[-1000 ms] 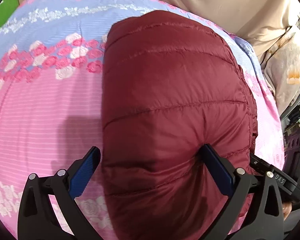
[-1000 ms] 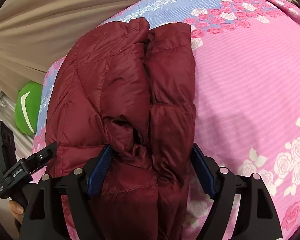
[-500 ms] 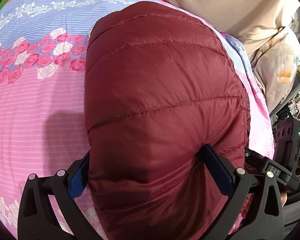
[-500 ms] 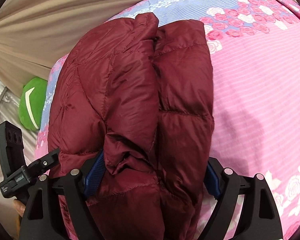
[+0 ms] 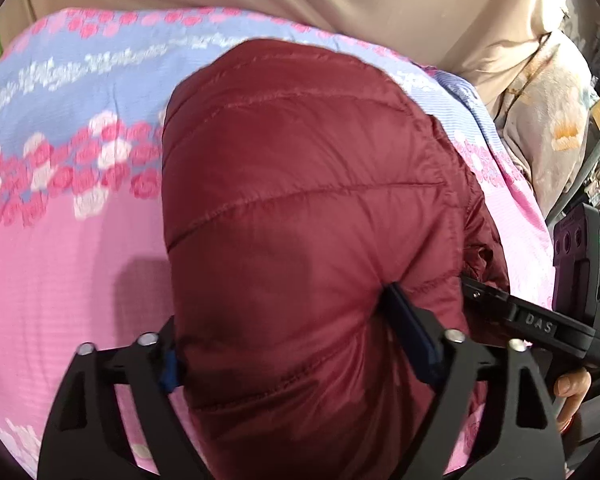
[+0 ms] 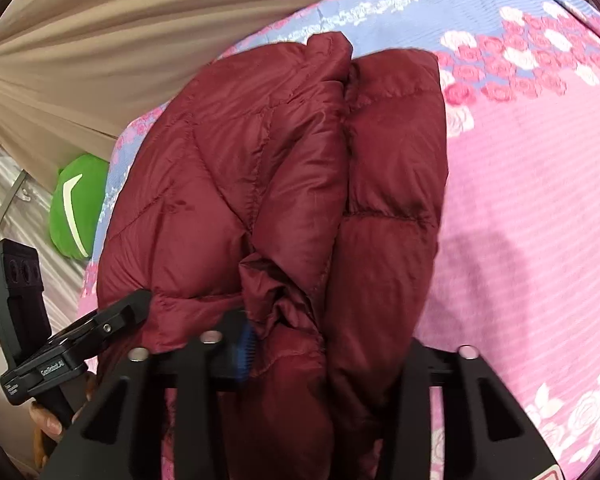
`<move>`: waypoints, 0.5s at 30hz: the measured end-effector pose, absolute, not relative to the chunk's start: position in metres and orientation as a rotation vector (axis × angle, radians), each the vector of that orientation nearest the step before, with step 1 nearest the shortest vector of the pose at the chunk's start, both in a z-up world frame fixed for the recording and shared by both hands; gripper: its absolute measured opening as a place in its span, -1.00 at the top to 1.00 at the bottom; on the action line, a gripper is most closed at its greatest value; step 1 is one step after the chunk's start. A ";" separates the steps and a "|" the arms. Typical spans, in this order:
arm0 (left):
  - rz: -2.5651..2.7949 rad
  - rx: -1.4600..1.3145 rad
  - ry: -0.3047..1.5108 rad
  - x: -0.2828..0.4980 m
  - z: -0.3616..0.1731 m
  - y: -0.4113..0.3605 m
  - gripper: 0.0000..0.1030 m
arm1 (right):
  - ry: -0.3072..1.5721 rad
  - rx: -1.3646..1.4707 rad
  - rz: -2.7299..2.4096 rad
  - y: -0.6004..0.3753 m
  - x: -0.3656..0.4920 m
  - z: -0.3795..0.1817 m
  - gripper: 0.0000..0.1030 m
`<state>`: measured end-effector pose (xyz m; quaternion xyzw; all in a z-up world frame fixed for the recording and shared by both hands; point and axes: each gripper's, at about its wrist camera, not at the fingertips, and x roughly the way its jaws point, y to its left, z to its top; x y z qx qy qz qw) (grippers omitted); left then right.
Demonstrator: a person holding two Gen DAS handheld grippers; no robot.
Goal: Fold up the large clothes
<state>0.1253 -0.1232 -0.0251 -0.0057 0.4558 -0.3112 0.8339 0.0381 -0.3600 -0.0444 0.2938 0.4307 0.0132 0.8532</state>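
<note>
A quilted maroon down jacket (image 5: pixel 300 200) lies folded on the pink and blue floral bedsheet (image 5: pixel 68 248). My left gripper (image 5: pixel 290 350) straddles its near end; the jaws are closing and both blue pads (image 5: pixel 412 336) dent the puffy fabric. From the other side my right gripper (image 6: pixel 328 356) is also closing on the jacket (image 6: pixel 284 168), where two folded layers meet. Its left pad (image 6: pixel 244 352) presses into bunched fabric, and the right pad is hidden behind the cloth. Each view shows the other gripper's black body at its edge.
A beige curtain (image 6: pixel 100 40) hangs behind the bed. A green cushion (image 6: pixel 78 208) sits past the bed's left edge, and a pale patterned pillow (image 5: pixel 552 128) with shelf clutter lies to the right. Open sheet (image 6: pixel 540 220) spreads beside the jacket.
Both pairs of jaws have narrowed onto the jacket, the right one far more, and the fabric now bunches between them. Both hands stayed almost in place.
</note>
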 end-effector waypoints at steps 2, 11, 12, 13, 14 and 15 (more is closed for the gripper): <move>-0.672 0.009 0.930 0.125 -0.016 -0.127 -0.19 | 0.887 0.632 0.023 -0.364 0.037 -0.041 0.56; -0.761 -0.077 0.989 0.135 -0.019 -0.118 -0.16 | 0.861 0.614 -0.009 -0.381 0.019 -0.033 0.39; -0.759 -0.086 0.996 0.135 -0.021 -0.114 -0.18 | 0.867 0.635 -0.015 -0.385 0.015 -0.037 0.35; -0.751 -0.087 0.995 0.134 -0.022 -0.108 -0.21 | 0.870 0.642 -0.022 -0.387 0.011 -0.037 0.29; -0.734 -0.075 0.983 0.131 -0.020 -0.102 -0.21 | 0.868 0.624 -0.048 -0.387 0.004 -0.031 0.21; -0.717 -0.057 0.958 0.126 -0.015 -0.098 -0.20 | 0.852 0.594 -0.084 -0.386 -0.002 -0.022 0.17</move>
